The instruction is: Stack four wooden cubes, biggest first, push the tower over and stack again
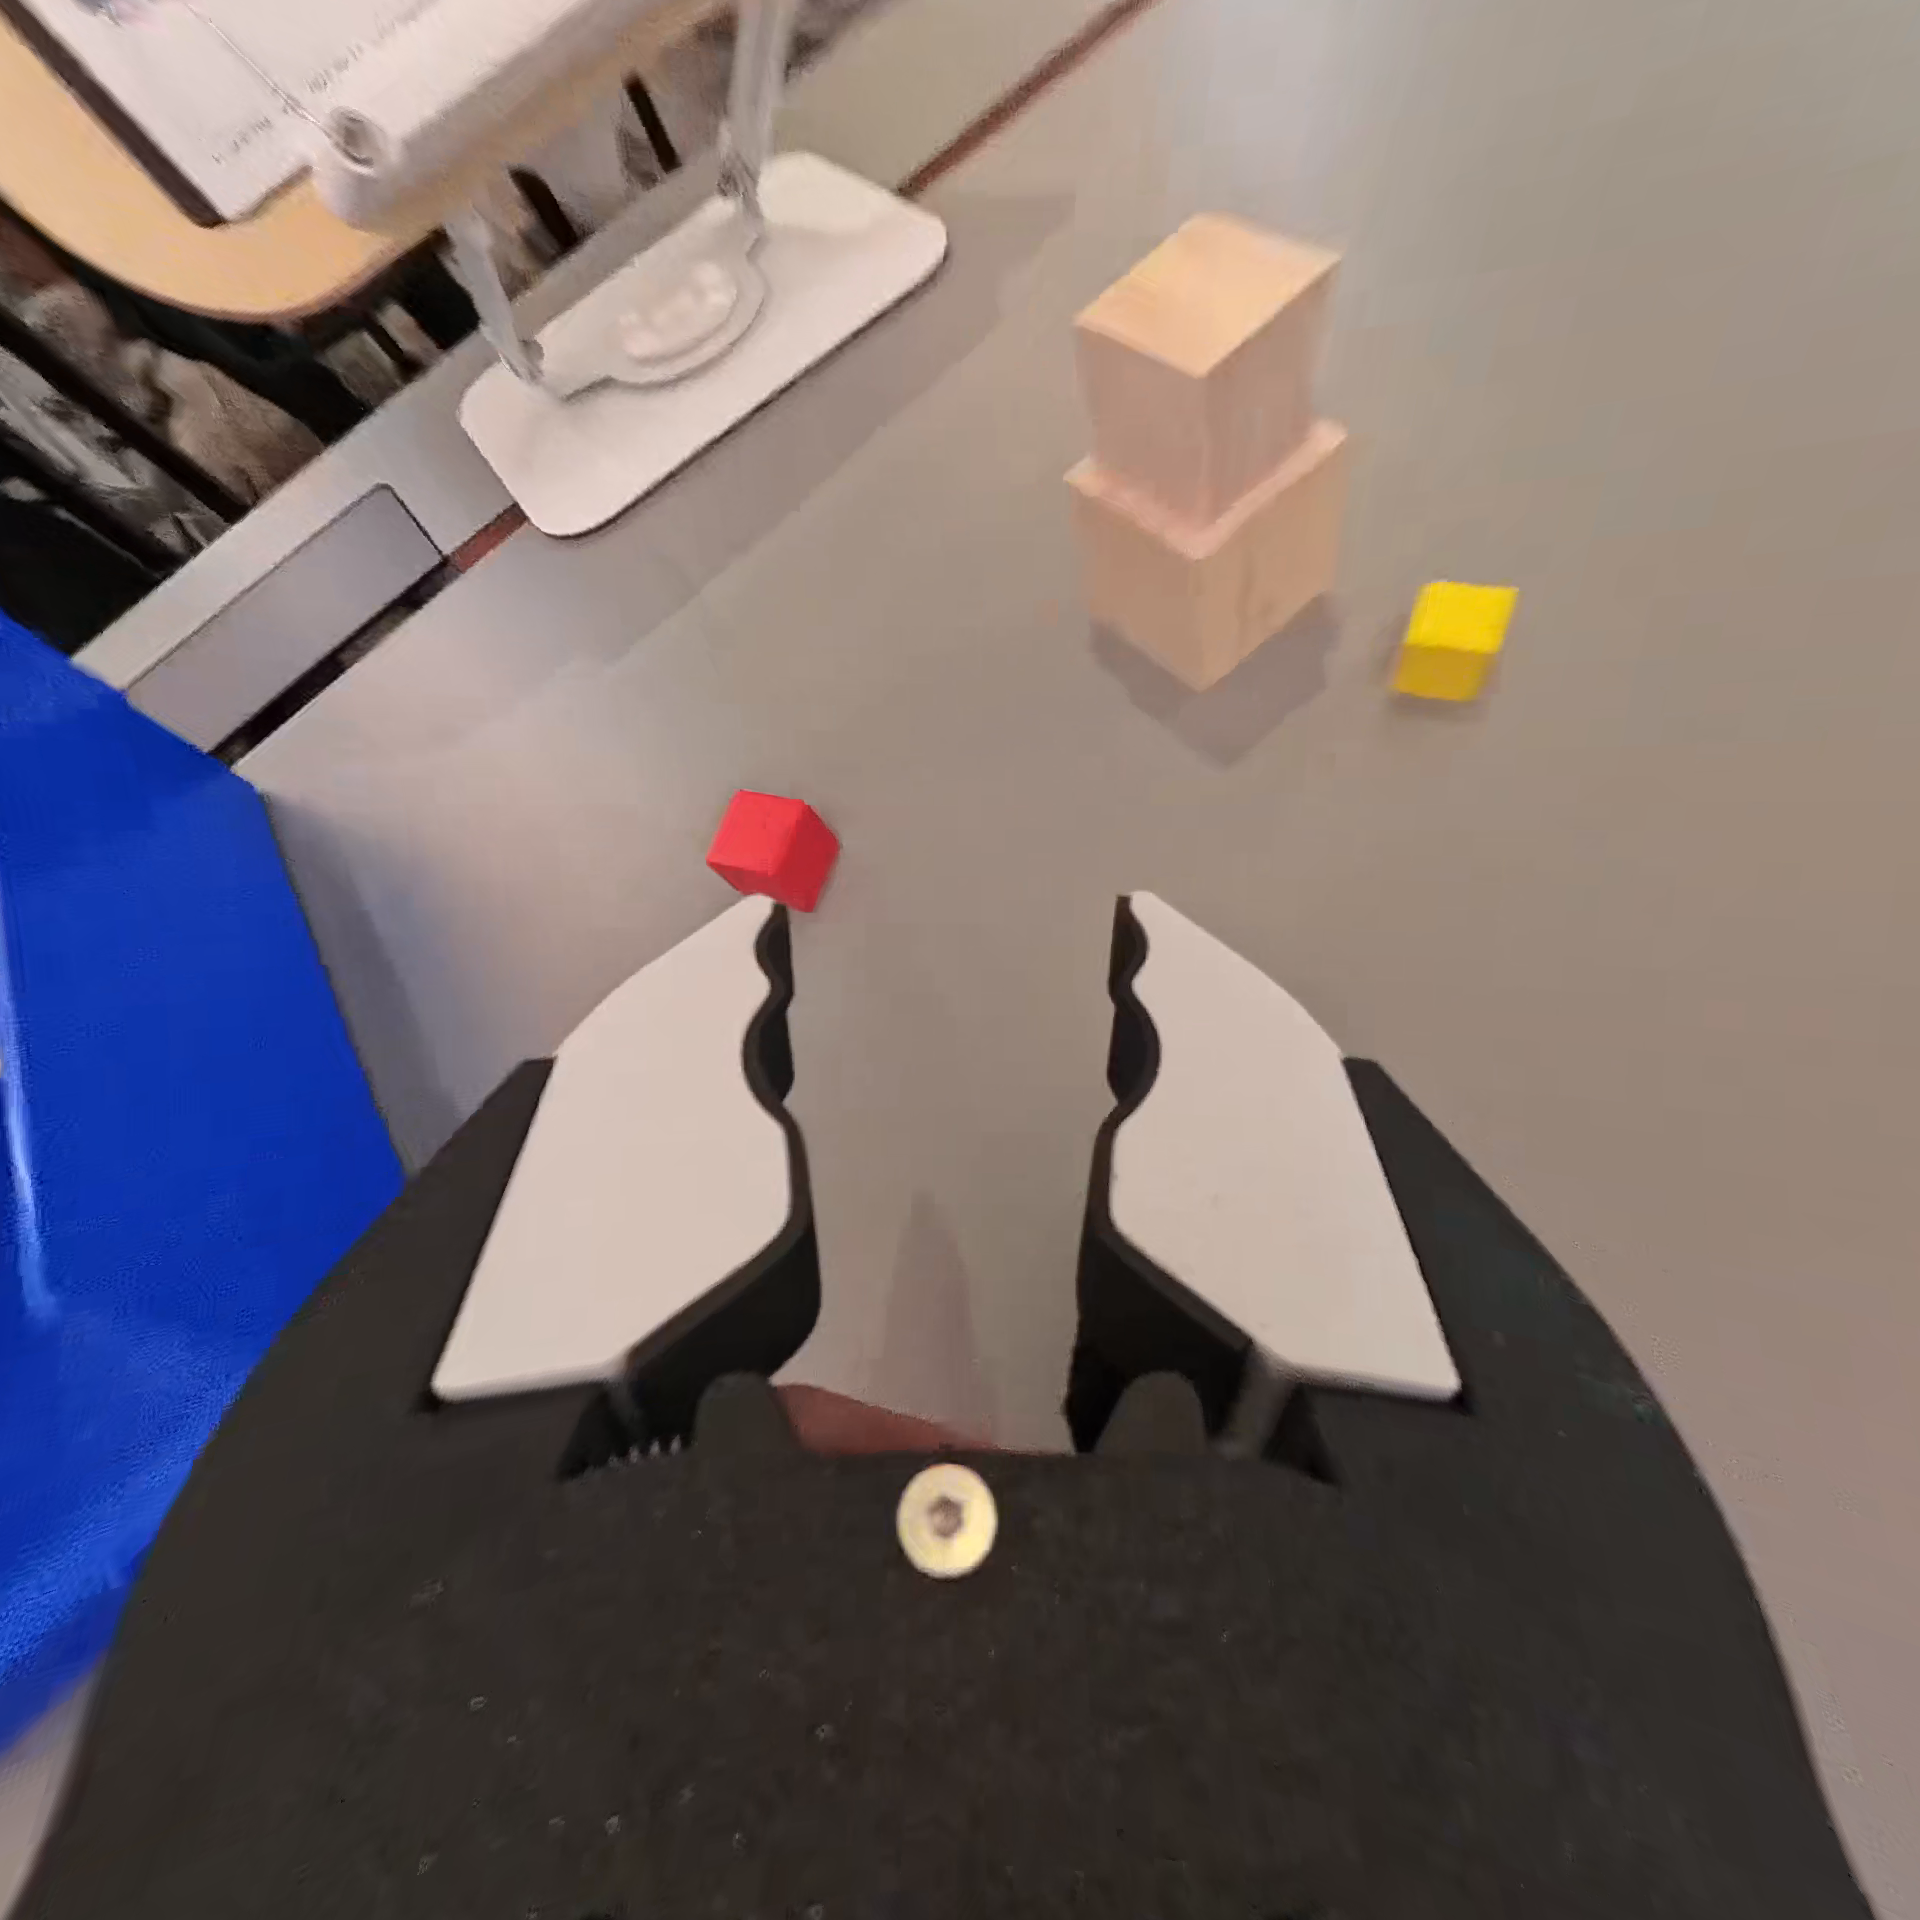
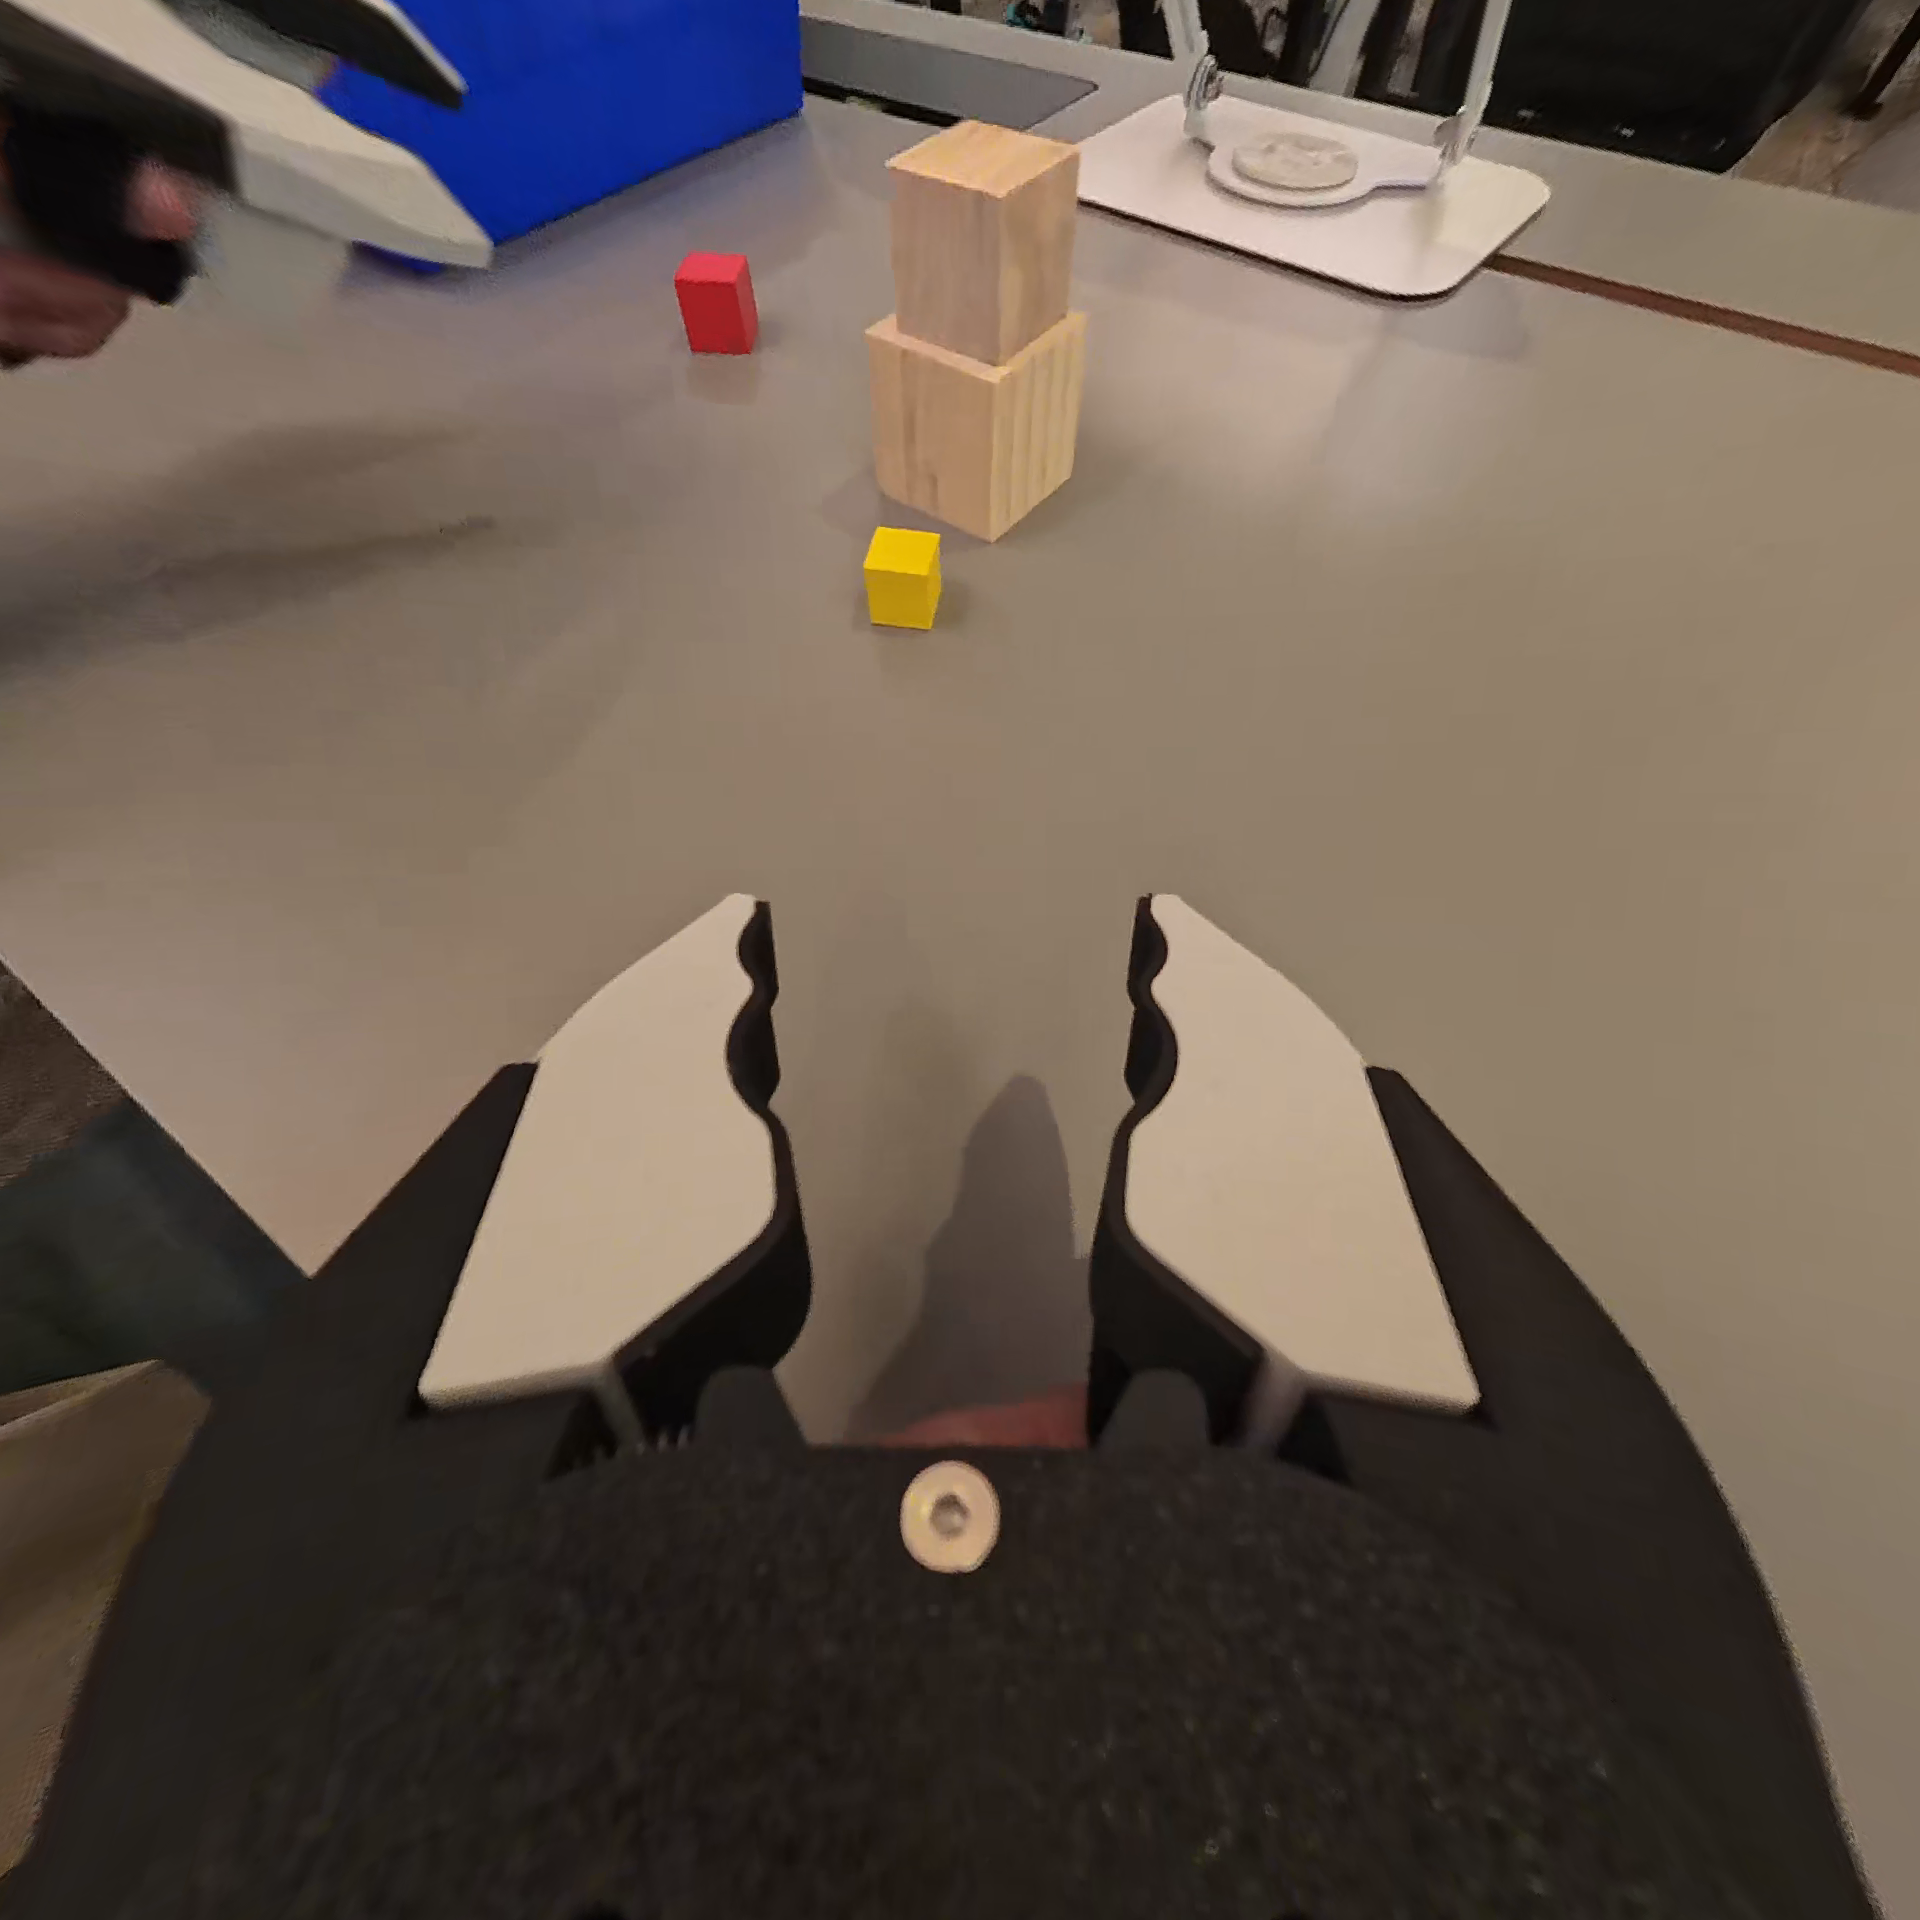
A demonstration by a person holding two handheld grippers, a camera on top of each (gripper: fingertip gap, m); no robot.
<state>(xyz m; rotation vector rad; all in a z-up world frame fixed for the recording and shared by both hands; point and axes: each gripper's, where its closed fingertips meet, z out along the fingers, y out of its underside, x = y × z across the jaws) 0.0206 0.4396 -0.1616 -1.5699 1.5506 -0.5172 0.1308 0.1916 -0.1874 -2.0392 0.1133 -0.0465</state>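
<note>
Showing a half-built tower on the grey table, w/ two small cubes yet to go on.

Table: fills most of both views; a blue bin sits upper left of the right wrist view, a white stand base upper right.

Left gripper: bottom centre of its own view, fingers spread apart, nothing between them. Right gripper: same place in its view, likewise spread and empty, well short of the cubes.

Biggest cube: upper centre of the right wrist view, flat on the table. Second cube: rests on it, looking twisted slightly vs. the base and set toward one side, not centred.

Red cube: centre-left in the left wrist view, just beyond the tip of the left-hand finger, outside the gap. Yellow cube: just beside the tower's foot, below it in the right wrist view; appears the smallest, though perspective makes this unsure.

Risks (judged):
- Closing now would likely miss red, or clip its corner & flick it toward the bin; approach needs shifting frame-left.
- Reaching for yellow could bump the base, it being so near.
- Off-centre second cube leaves less ledge for red; an uneven release could slide it off or topple the stack early.
- Picking yellow before red breaks size order.
</note>
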